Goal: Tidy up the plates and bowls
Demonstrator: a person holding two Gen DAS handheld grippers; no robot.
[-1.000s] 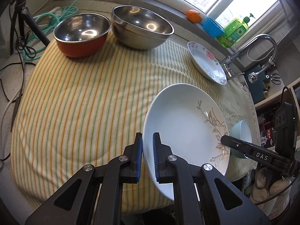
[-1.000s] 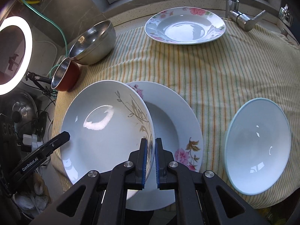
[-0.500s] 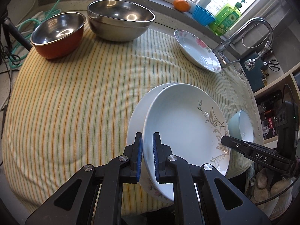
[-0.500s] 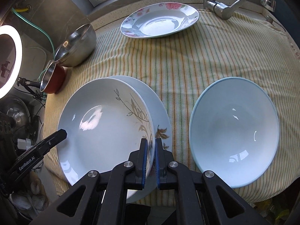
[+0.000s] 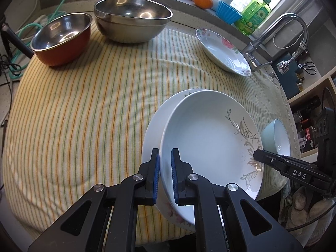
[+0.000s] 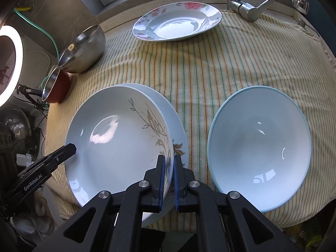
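A white plate with a grey leaf pattern (image 5: 210,138) (image 6: 117,136) is held by both grippers at opposite rims. My left gripper (image 5: 166,168) is shut on its near rim; my right gripper (image 6: 168,172) is shut on the other rim. The plate sits low over a flowered white plate (image 5: 153,130) (image 6: 178,130) on the striped cloth, nearly nested in it. A light blue bowl (image 6: 258,147) (image 5: 277,138) stands to the right. Another flowered plate (image 5: 222,52) (image 6: 176,21) lies at the back by the faucet.
A red-sided steel bowl (image 5: 61,35) (image 6: 55,86) and a large steel bowl (image 5: 132,19) (image 6: 84,48) stand at the far left of the cloth (image 5: 84,105). A faucet (image 5: 273,33) (image 6: 241,2), soap bottle (image 5: 256,10), blue cup and orange (image 5: 202,1) line the window sill.
Both grippers carried the leaf plate over the flowered plate and lowered it, so it now covers most of it. The blue bowl has come closer in the right wrist view.
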